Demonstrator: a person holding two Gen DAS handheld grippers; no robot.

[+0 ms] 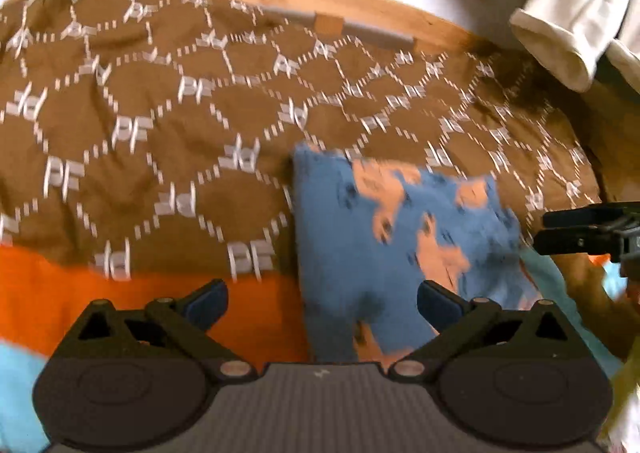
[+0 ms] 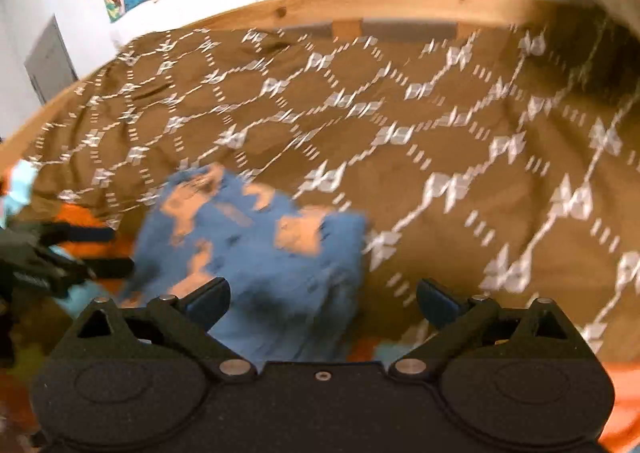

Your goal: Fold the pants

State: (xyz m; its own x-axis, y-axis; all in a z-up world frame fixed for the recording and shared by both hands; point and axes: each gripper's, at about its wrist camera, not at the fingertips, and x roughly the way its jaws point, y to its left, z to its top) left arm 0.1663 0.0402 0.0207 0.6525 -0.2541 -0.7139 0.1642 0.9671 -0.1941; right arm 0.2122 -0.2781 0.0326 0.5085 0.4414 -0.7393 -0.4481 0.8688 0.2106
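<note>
Pants (image 1: 396, 237): blue with orange patches, a compact folded bundle lying on the bed, at 1 o'clock of the left wrist view's centre and at 9 o'clock in the right wrist view.
Bed cover (image 1: 168, 125): brown with a white lattice print, wrinkled; an orange cloth (image 1: 132, 301) lies at the near edge.
Left gripper (image 1: 322, 303): jaws wide apart, nothing between the pads; the bundle sits just beyond the right-hand pad.
Right gripper (image 2: 324, 303): jaws wide apart and empty, the bundle partly between them but not pressed.
Stage: the fold looks finished and released, as far as the blur allows.
Risk: a jaw tip passing low could catch the top layer and pull the fold open.
Risk: the soft, wrinkled cover may let the bundle slump or spring apart.
</note>
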